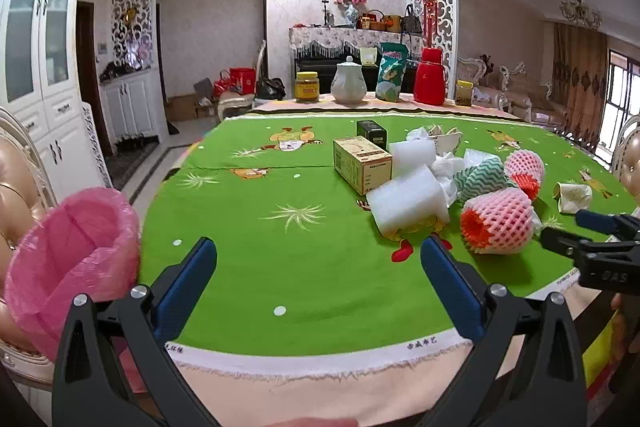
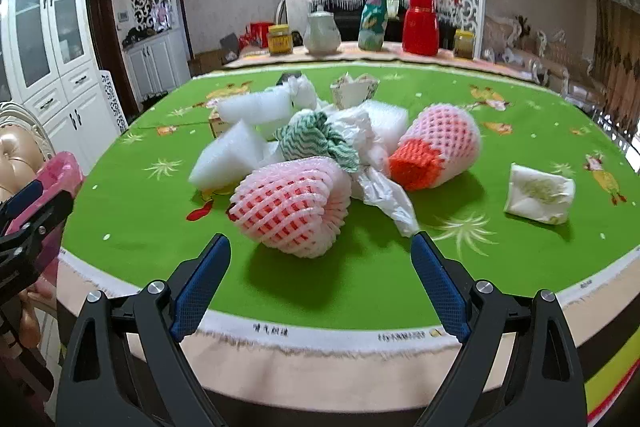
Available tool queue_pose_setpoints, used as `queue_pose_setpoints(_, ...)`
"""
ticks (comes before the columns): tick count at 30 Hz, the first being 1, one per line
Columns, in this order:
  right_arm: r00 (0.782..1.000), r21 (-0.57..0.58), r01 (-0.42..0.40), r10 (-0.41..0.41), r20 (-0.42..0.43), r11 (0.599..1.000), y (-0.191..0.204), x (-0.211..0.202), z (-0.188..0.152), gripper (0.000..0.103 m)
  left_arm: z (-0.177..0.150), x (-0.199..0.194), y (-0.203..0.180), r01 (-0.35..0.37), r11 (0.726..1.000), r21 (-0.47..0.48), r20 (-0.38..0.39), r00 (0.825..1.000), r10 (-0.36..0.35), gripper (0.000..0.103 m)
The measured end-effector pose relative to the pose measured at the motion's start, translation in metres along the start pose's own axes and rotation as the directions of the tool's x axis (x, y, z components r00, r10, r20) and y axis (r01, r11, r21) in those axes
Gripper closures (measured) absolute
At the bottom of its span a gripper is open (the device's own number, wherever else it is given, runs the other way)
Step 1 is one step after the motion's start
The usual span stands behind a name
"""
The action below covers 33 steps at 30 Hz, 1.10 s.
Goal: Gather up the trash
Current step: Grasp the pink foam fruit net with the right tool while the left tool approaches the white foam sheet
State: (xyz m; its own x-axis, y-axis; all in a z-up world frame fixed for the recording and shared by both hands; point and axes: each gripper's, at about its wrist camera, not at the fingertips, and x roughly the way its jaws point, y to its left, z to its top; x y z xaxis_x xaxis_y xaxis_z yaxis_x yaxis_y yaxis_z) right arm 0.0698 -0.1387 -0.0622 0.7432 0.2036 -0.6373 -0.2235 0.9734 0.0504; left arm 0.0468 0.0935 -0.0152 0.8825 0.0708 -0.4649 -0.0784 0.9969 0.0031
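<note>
Green cartoon-print tablecloth [image 2: 120, 227] covers our round table, with the trash piled toward its middle. Our right gripper [image 2: 320, 267] is spread wide and empty, and the nearest pink foam fruit net [image 2: 292, 203] lies just beyond its tips at twelve o'clock, long axis running from ten to four. Our left gripper [image 1: 318, 267], equally wide and empty, sees that net off at two o'clock, so we judge the right one nearer. Pink-lined bin [image 1: 68, 259] sits at nine o'clock.

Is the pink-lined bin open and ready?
Open. The pink bag is spread over the rim, mouth gaping upward beside the table's left edge. Its contents cannot be seen.
</note>
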Motion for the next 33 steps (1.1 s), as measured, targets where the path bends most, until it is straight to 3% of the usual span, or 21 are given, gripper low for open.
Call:
queue_pose_setpoints(15, 0.995, 0.002, -0.032, 0.032, -0.093, 0.999, 0.014, 0.064, 0.023, 0.018, 0.007, 0.044, -0.003, 0.061, 0.993, 0.105, -0.101, 0.994, -0.050, 0.004)
queue_pose_setpoints(16, 0.995, 0.008, -0.042, 0.043, -0.095, 0.999, 0.013, 0.065, 0.022, 0.020, 0.008, 0.045, -0.003, 0.061, 0.993, 0.104, -0.104, 0.993, -0.050, 0.004)
queue_pose_setpoints(20, 0.990, 0.040, -0.108, 0.111, -0.090, 0.993, 0.007, 0.061, 0.019, 0.057, 0.014, 0.056, -0.005, 0.071, 0.994, 0.081, -0.124, 0.990, -0.061, 0.004)
queue_pose_setpoints(24, 0.990, 0.049, -0.131, 0.134, -0.054, 0.990, 0.001, 0.046, 0.017, 0.074, 0.021, 0.068, -0.010, 0.084, 0.995, 0.055, -0.151, 0.986, -0.075, 0.004)
queue_pose_setpoints(33, 0.989, 0.021, -0.102, 0.099, 0.109, 0.995, -0.022, -0.002, 0.012, 0.077, 0.039, 0.100, -0.052, 0.107, 0.991, 0.082, -0.168, 0.982, -0.092, 0.005)
